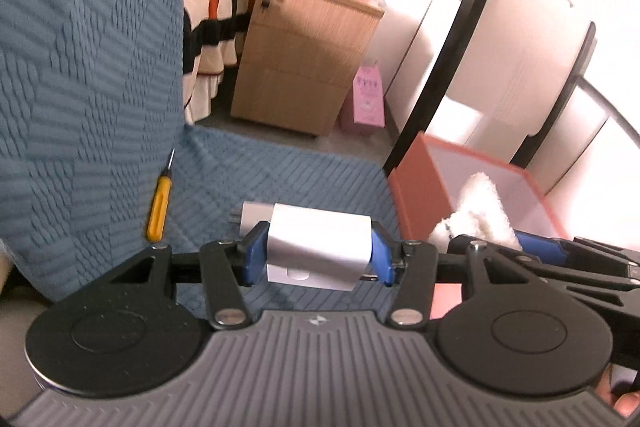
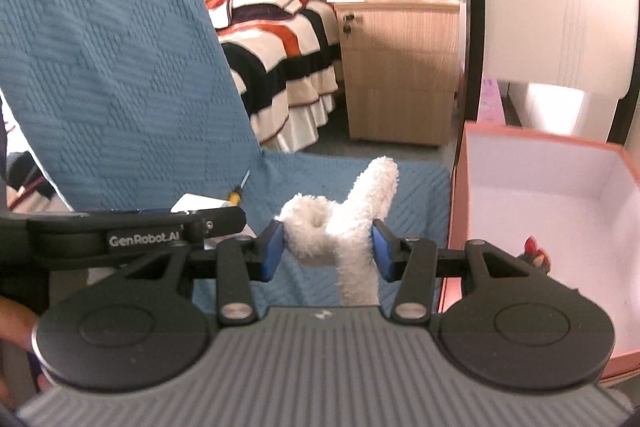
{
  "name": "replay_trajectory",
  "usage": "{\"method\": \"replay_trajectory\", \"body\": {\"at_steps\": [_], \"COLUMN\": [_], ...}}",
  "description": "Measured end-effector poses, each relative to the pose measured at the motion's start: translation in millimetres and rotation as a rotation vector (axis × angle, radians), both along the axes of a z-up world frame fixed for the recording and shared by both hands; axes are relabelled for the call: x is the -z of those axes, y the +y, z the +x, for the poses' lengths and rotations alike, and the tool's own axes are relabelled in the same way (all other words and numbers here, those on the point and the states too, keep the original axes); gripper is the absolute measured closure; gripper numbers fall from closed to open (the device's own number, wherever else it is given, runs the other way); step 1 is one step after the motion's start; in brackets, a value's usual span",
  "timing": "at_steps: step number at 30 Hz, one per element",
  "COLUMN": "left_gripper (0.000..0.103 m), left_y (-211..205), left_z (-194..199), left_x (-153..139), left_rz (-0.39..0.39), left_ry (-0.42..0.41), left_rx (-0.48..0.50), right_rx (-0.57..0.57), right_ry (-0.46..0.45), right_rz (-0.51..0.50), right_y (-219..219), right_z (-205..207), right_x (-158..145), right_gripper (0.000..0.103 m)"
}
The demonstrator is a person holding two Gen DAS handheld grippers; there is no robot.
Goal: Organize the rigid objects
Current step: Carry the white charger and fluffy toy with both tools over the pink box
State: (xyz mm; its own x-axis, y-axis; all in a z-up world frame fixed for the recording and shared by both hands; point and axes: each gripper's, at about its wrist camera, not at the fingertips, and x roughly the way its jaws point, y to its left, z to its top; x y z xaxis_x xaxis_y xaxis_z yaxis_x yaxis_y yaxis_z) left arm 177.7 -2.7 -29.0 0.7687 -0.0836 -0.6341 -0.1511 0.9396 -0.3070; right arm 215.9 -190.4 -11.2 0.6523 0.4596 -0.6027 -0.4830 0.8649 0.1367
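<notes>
Left claw (image 1: 318, 253) clamped on a white charger block (image 1: 320, 241) above the blue chair seat (image 1: 288, 167), right claw (image 2: 326, 249) clamped on a fluffy white toy (image 2: 344, 223); carry each level over the pink box (image 2: 540, 195) rim before releasing, leaving the yellow screwdriver (image 1: 158, 207) for later.

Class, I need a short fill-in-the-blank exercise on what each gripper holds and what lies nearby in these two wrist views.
1. The left gripper is shut on a ____ box.
2. The right gripper is shut on a fluffy white ____.
3. The screwdriver lying on the blue cover has a ____ handle.
4. The open container beside the seat is orange outside and ____ inside.

Missing words: white; toy; yellow; white
</notes>
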Motion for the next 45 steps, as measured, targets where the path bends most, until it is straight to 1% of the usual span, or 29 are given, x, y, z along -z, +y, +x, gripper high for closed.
{"method": "replay_trajectory", "body": {"at_steps": [3, 8, 17, 19, 23, 29, 32, 34, 37, 42, 45], "left_gripper": [0.045, 0.045, 0.045, 0.045, 0.045, 0.045, 0.045, 0.045, 0.045, 0.045, 0.045], "left_y": [-2.4, -15.9, -52.7, -63.4, -91.2, -139.4, -161.5, -174.9, -194.0, -223.1, -236.5], "left_z": [-0.2, 3.9, 26.8, 31.9, 46.2, 69.4, 84.2, 95.6, 112.8, 131.2, 141.4], "left_x": [-14.2, -28.7, -45.3, -47.2, -49.4, -51.7, -46.4, -40.5, -27.7, -2.9, 15.0], "left_rz": [-0.002, 0.007, -0.001, -0.014, -0.029, -0.023, -0.038, -0.058, -0.068, -0.039, -0.017], "left_ry": [-0.016, -0.039, -0.07, -0.086, -0.082, -0.09, -0.079, -0.054, -0.009, 0.053, 0.107], "left_rx": [0.003, 0.026, 0.079, 0.091, 0.139, 0.216, 0.242, 0.259, 0.281, 0.313, 0.33], "right_rx": [0.0, 0.014, 0.084, 0.102, 0.16, 0.244, 0.286, 0.31, 0.341, 0.381, 0.398], "right_ry": [-0.014, -0.036, -0.043, -0.051, -0.06, -0.071, -0.063, -0.05, -0.002, 0.08, 0.129], "right_rz": [0.014, 0.017, 0.014, 0.018, 0.019, 0.012, 0.009, 0.002, -0.014, -0.013, -0.025], "right_y": [-4.9, -15.0, -47.2, -57.5, -81.4, -121.1, -139.3, -151.2, -168.4, -190.2, -199.2], "right_z": [-0.4, -1.0, 6.7, 7.7, 11.0, 14.8, 19.7, 24.6, 32.9, 45.0, 52.9], "right_x": [-11.0, -22.0, -24.8, -26.6, -28.8, -29.3, -23.8, -15.9, 1.4, 29.8, 47.9], "right_gripper": [0.053, 0.053, 0.054, 0.053, 0.053, 0.053, 0.053, 0.053, 0.053, 0.053, 0.053]}}
